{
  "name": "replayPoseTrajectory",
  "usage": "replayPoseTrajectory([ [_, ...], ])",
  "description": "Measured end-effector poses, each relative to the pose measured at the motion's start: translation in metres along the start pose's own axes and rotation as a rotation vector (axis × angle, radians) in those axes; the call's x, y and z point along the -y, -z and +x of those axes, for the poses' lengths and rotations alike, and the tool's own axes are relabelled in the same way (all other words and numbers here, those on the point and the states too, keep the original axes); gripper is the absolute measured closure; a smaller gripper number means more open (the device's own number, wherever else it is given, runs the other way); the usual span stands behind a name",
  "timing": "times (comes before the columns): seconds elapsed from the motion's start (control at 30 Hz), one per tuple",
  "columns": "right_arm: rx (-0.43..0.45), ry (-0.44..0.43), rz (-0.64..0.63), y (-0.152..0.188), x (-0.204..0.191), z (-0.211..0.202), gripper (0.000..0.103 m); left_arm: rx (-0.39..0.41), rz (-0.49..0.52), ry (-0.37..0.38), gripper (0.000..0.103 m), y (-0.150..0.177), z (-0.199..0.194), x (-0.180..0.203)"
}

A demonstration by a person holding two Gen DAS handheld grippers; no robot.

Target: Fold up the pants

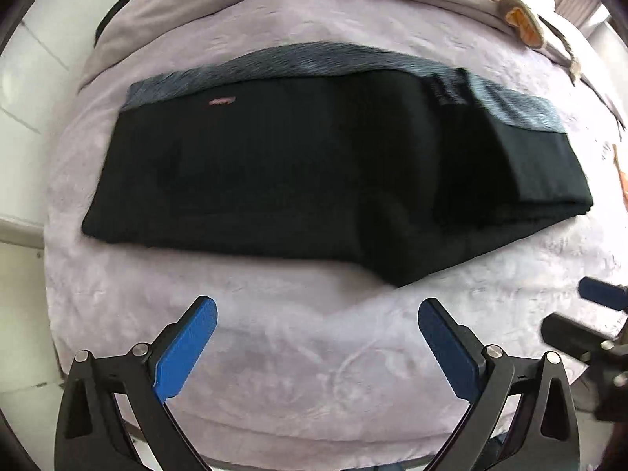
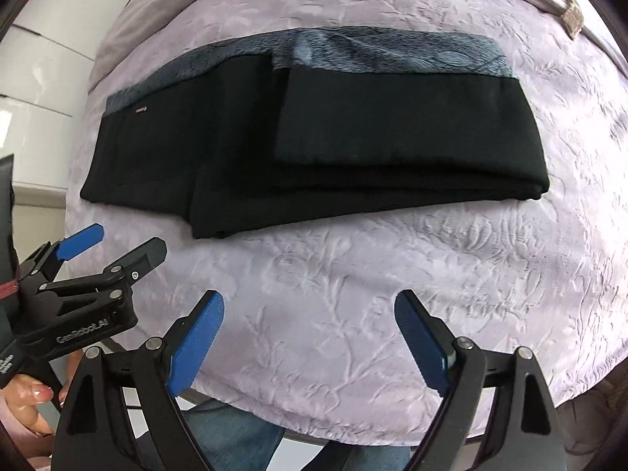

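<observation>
Pants: the black pants [image 1: 314,172] lay folded on the bed [image 1: 314,353], ahead of both jaws.
Left gripper [image 1: 317,347]: jaws wide, empty, apparently released.
Right gripper [image 2: 310,343]: jaws wide, empty, clear of cloth.

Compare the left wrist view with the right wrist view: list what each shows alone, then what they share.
Left wrist only: a tan and orange fabric item at the far right of the bed.

Right wrist only: the person's hand holding the left gripper, and blue jeans below the bed edge.

Both: the folded black pants with a grey-blue inner band, lying on the lilac embossed bedspread; the right gripper open and empty, apart from the pants.
</observation>
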State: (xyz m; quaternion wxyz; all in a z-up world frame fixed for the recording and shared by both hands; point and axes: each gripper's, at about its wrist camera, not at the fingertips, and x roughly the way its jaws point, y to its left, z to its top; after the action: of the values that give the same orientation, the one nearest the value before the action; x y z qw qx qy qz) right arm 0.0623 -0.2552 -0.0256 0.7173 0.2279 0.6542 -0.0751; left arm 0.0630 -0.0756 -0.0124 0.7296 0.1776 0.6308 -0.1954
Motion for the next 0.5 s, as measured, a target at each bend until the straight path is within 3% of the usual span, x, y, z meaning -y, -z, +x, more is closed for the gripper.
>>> replayPoseTrajectory([
  [0.5, 0.008, 0.045, -0.075, -0.013, -0.049, -0.005, 0.012, 0.029, -0.170, 0.047, 0.000, 0.007, -0.003, -0.079],
])
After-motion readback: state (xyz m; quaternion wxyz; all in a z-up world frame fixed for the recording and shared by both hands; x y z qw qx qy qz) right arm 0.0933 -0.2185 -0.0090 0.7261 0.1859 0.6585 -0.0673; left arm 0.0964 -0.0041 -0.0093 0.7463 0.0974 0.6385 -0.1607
